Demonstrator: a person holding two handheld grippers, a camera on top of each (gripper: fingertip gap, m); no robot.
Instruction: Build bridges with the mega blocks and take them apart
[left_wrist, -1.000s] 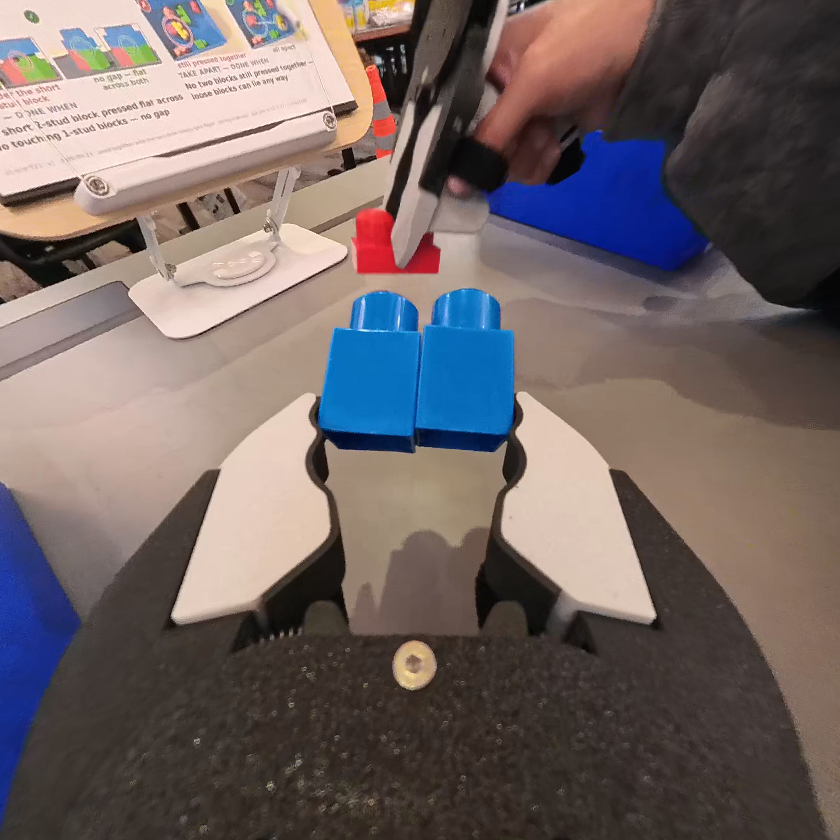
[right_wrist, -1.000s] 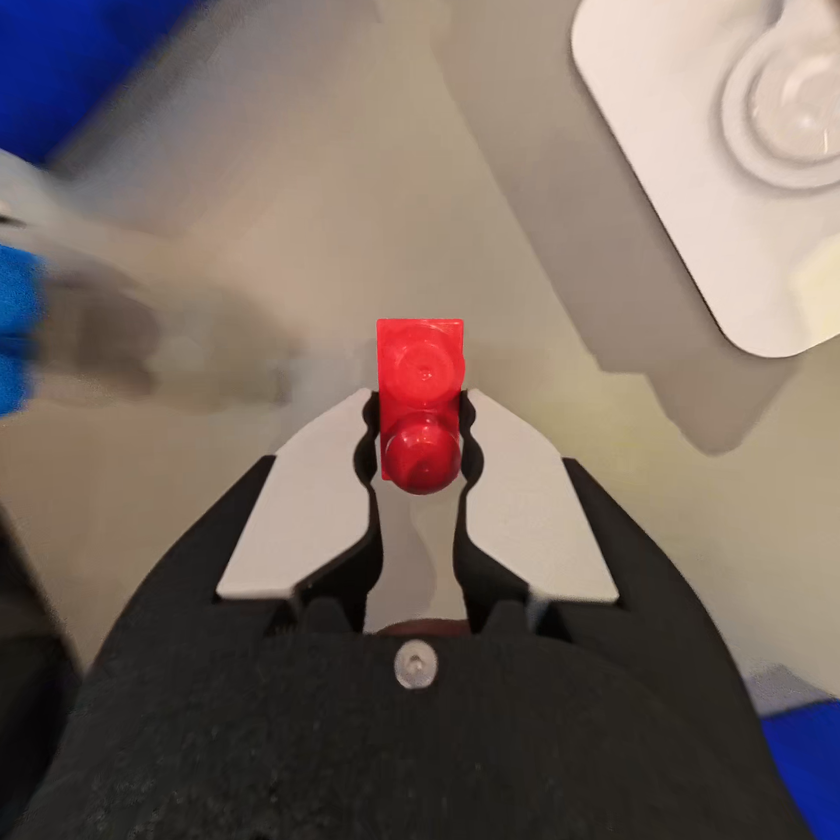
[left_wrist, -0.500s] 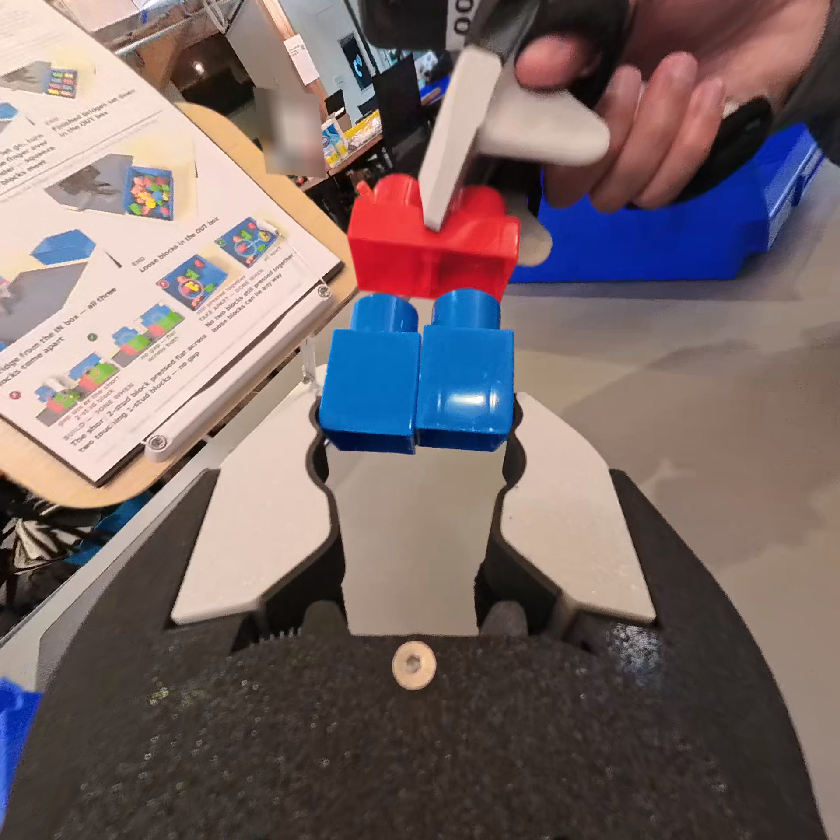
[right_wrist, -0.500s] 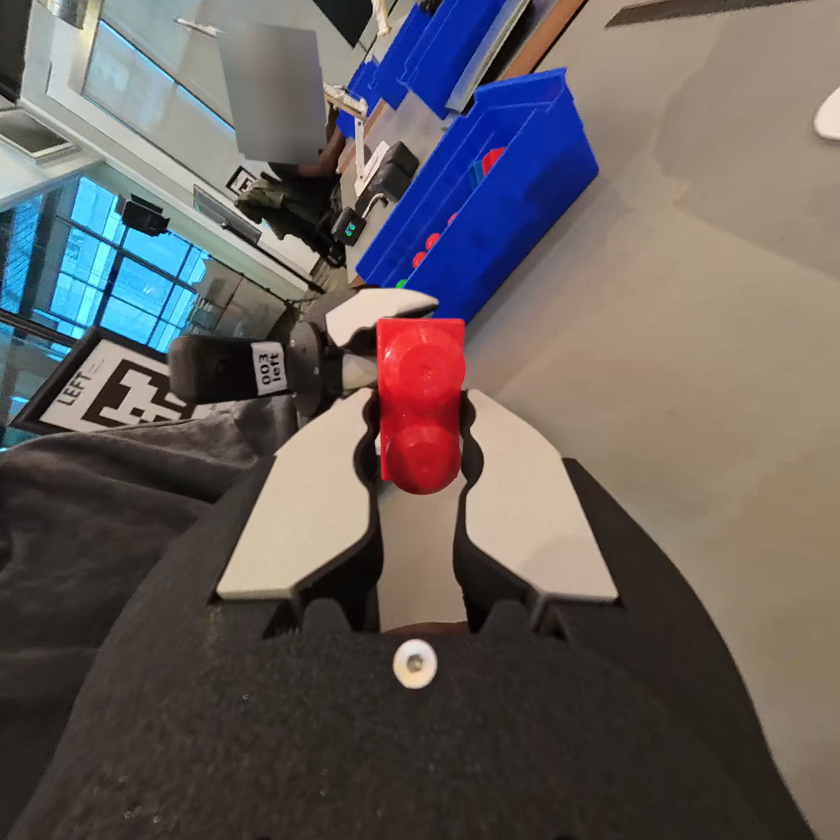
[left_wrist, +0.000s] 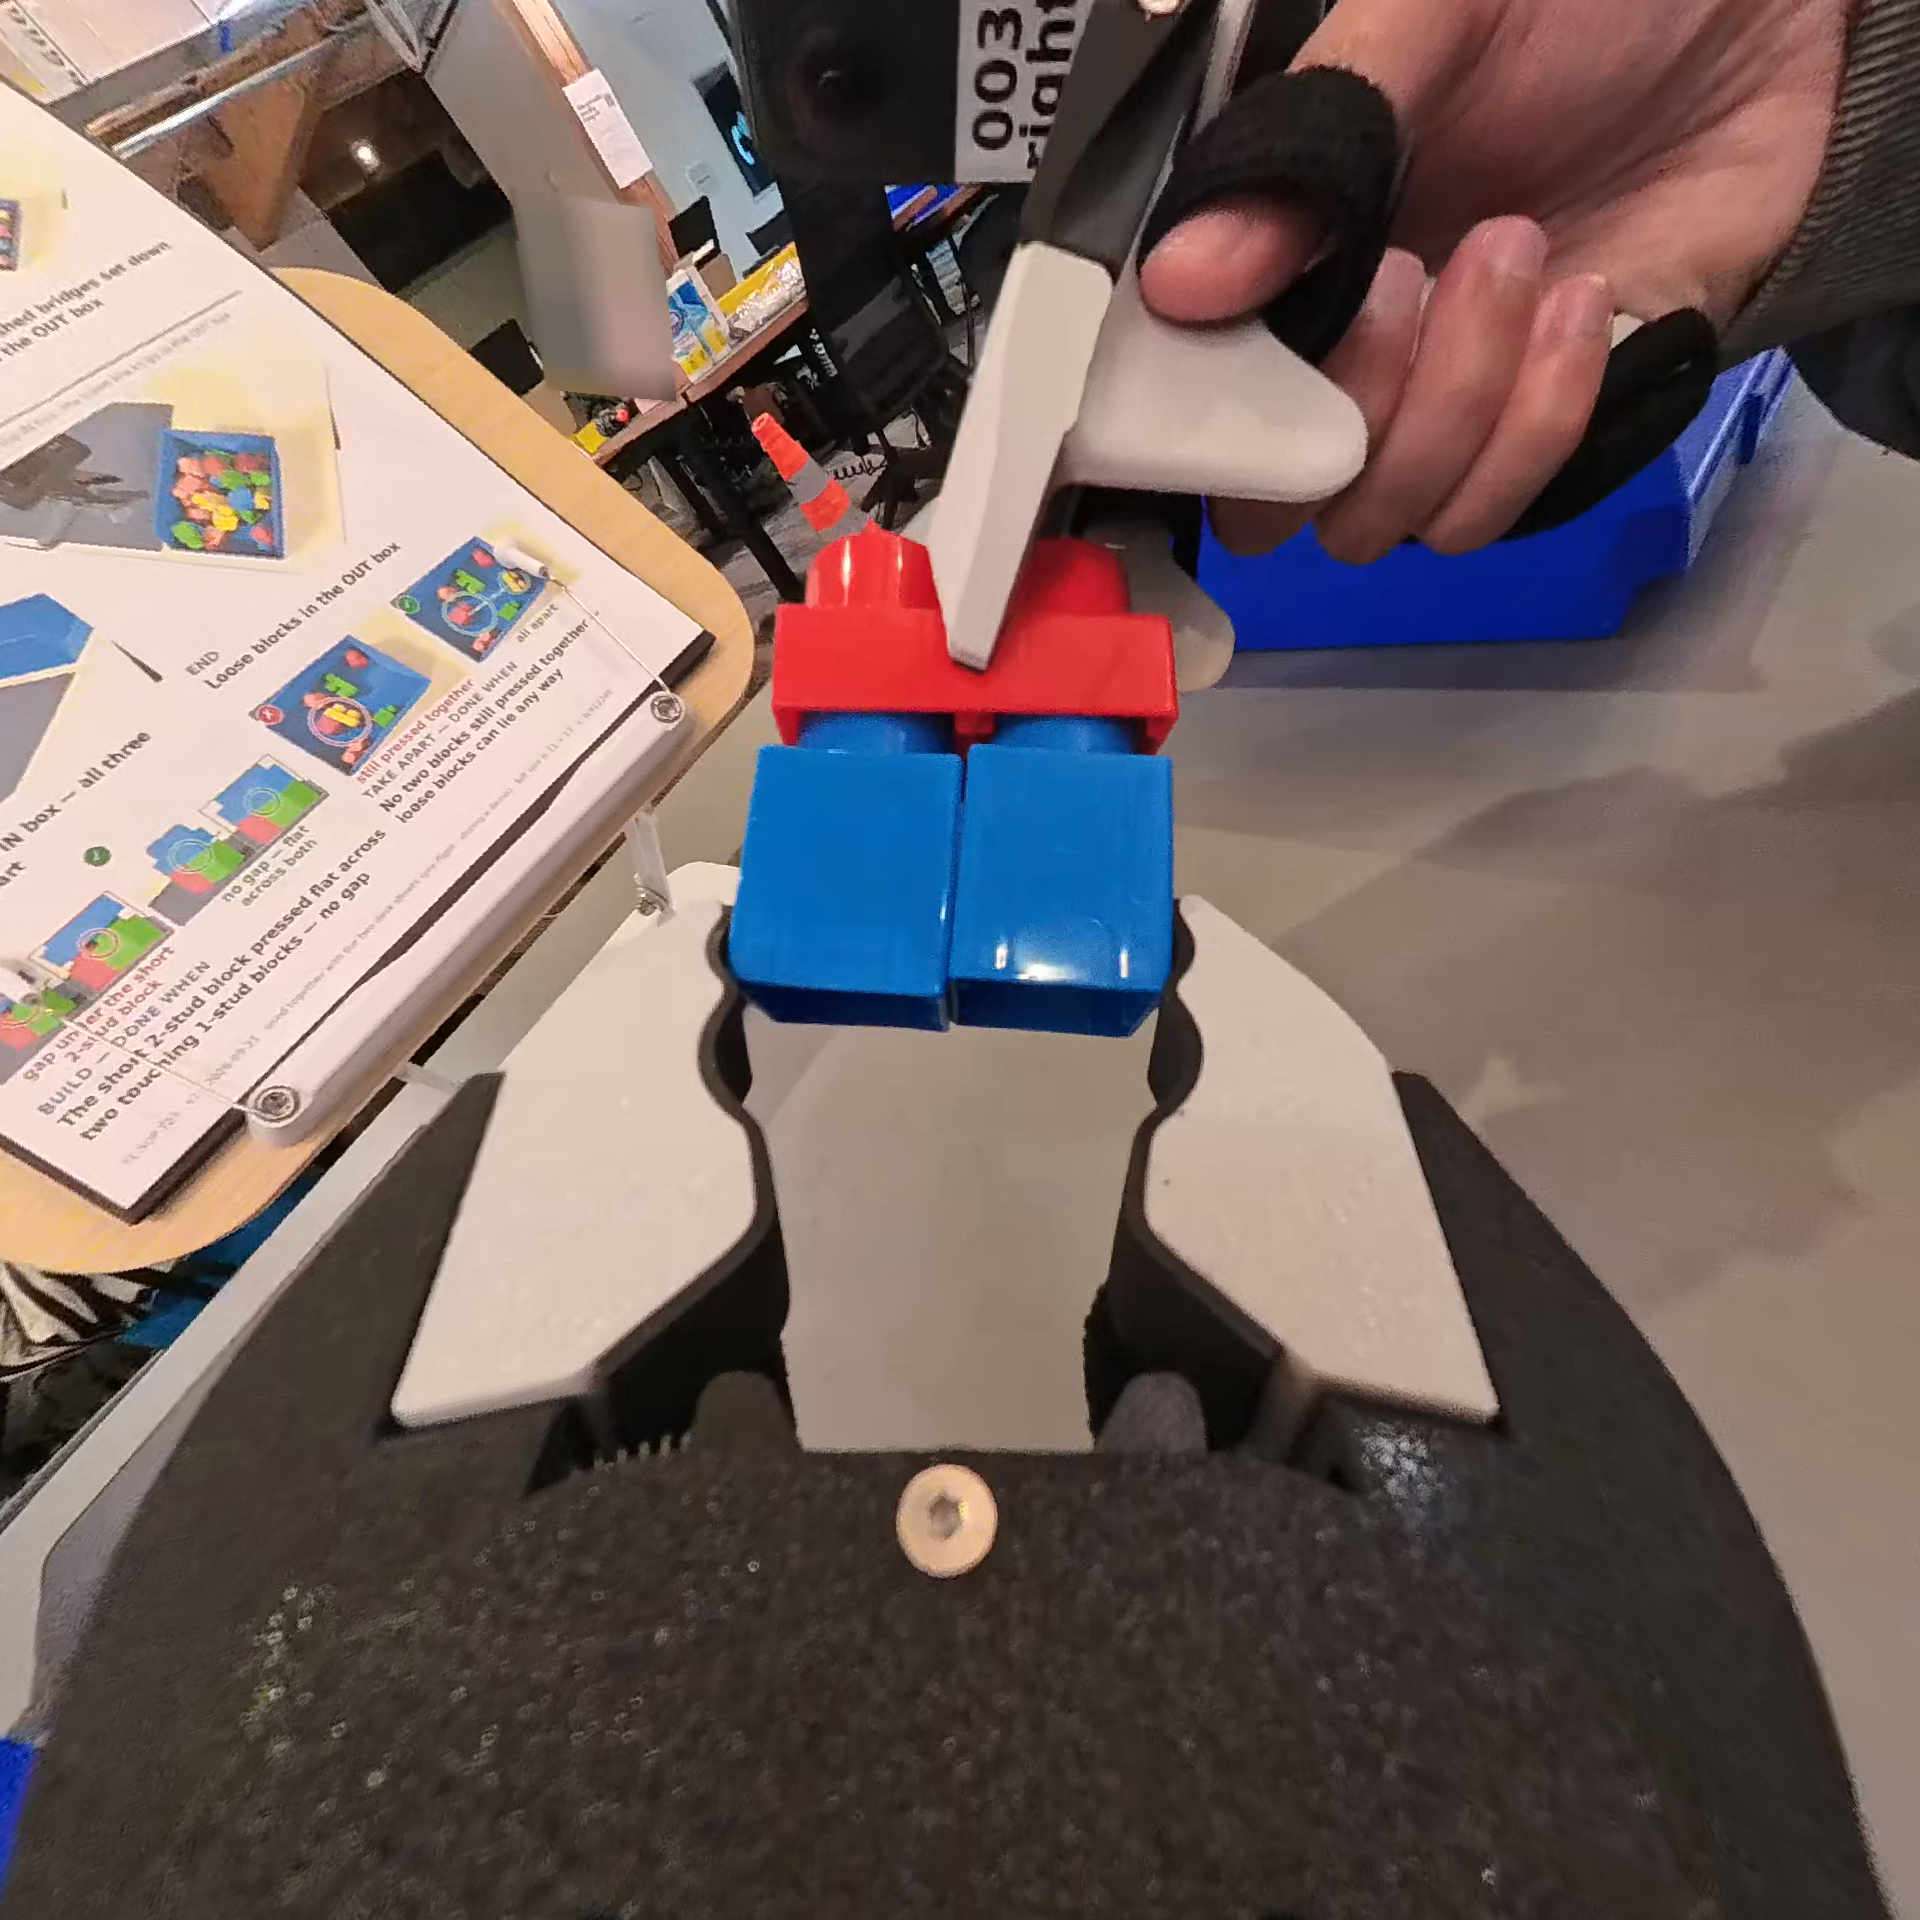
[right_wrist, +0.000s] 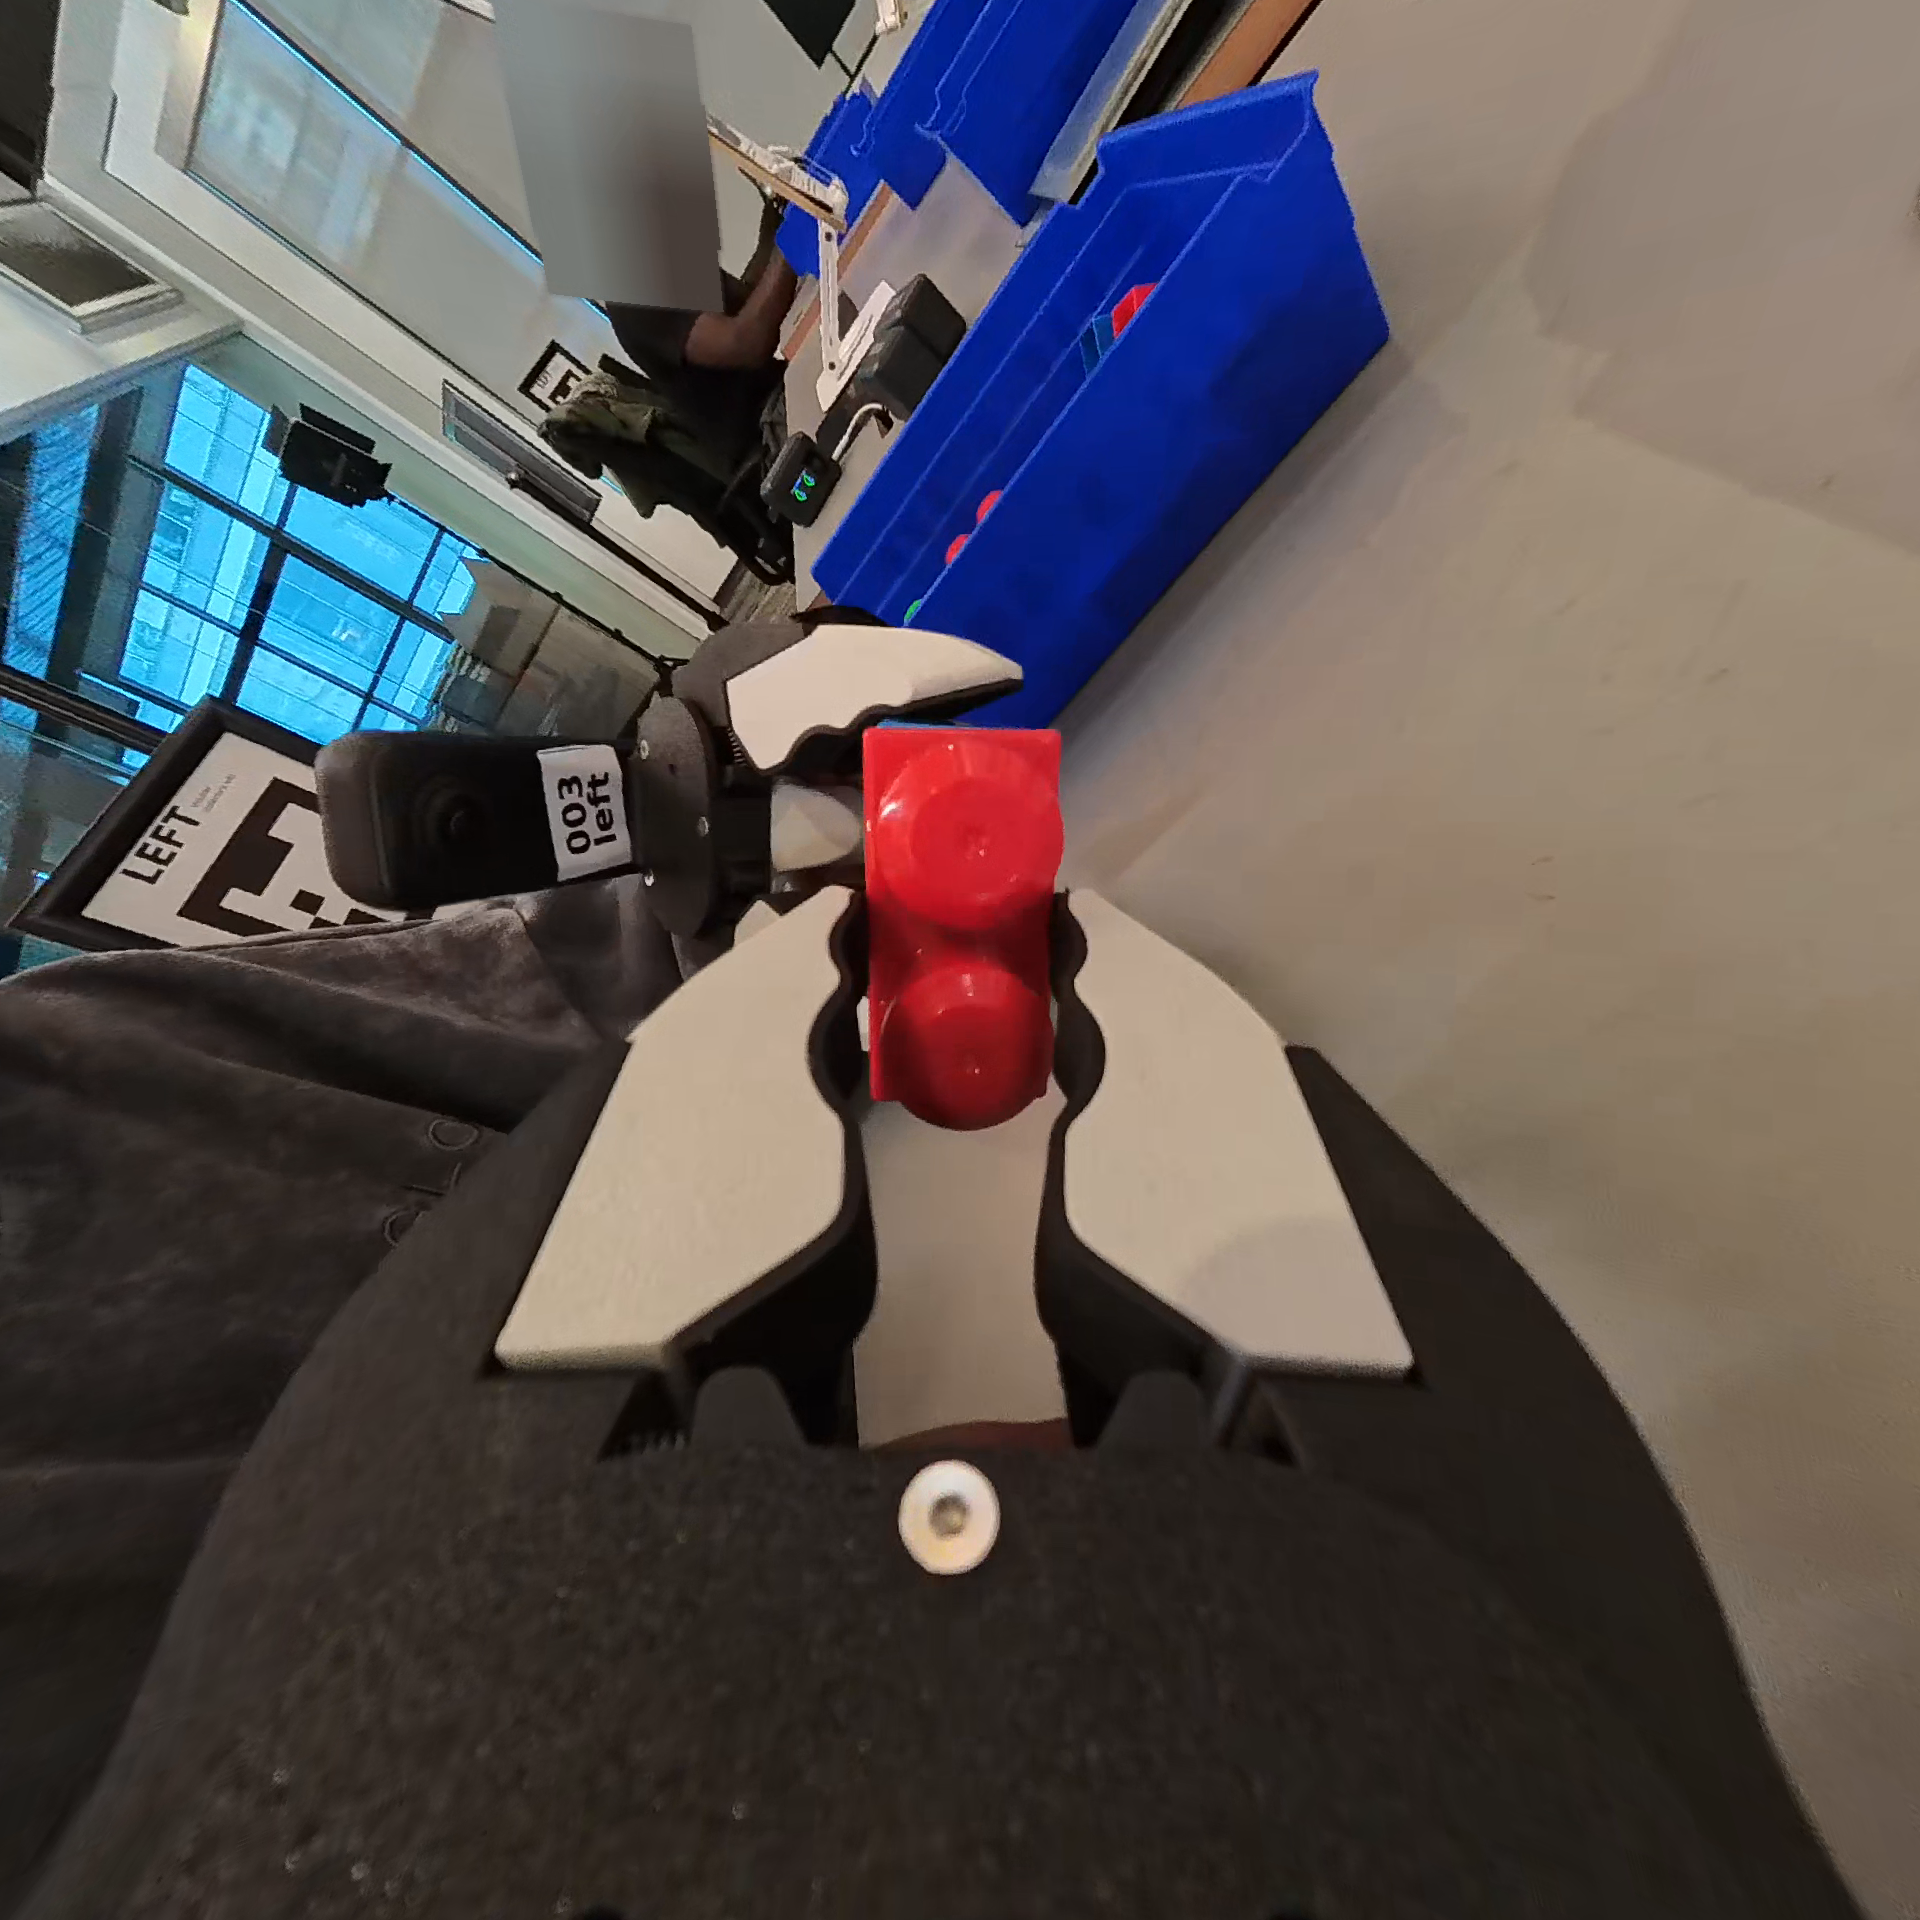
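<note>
Left wrist view is showing me my left gripper (left_wrist: 951, 977) clamping two blue one-stud blocks (left_wrist: 951, 883) side by side, touching each other, studs pointing away from the camera, lifted clear of the grey desk (left_wrist: 1558, 987). I am holding them by their outer faces, one finger on each side. Right above them, the red two-stud block (left_wrist: 977, 665) is sitting across both blue studs; a strip of each blue stud is still showing under its lower edge, so it is not seated flush. My right gripper (left_wrist: 1081, 623) is coming in from above, pinching that red block across its narrow width, with the person's hand (left_wrist: 1507, 260) wrapped around its handle and a black fabric loop over one finger. To the left, an instruction sheet on a white stand (left_wrist: 343, 665) is tilting toward me, and a blue bin (left_wrist: 1455, 582) is standing on the desk behind the hand.

From the right wrist view I am looking straight down on the red block's (right_wrist: 961, 914) two studs, with my right gripper (right_wrist: 956, 997) narrowed onto its long sides. My left gripper (right_wrist: 831, 748) is reaching in from the left, just beyond the red block, its fingers partly hidden behind it. A blue bin (right_wrist: 1143, 416) holding a few coloured blocks is standing farther back on the desk (right_wrist: 1558, 935). The blue blocks themselves are hidden under the red one here.
</note>
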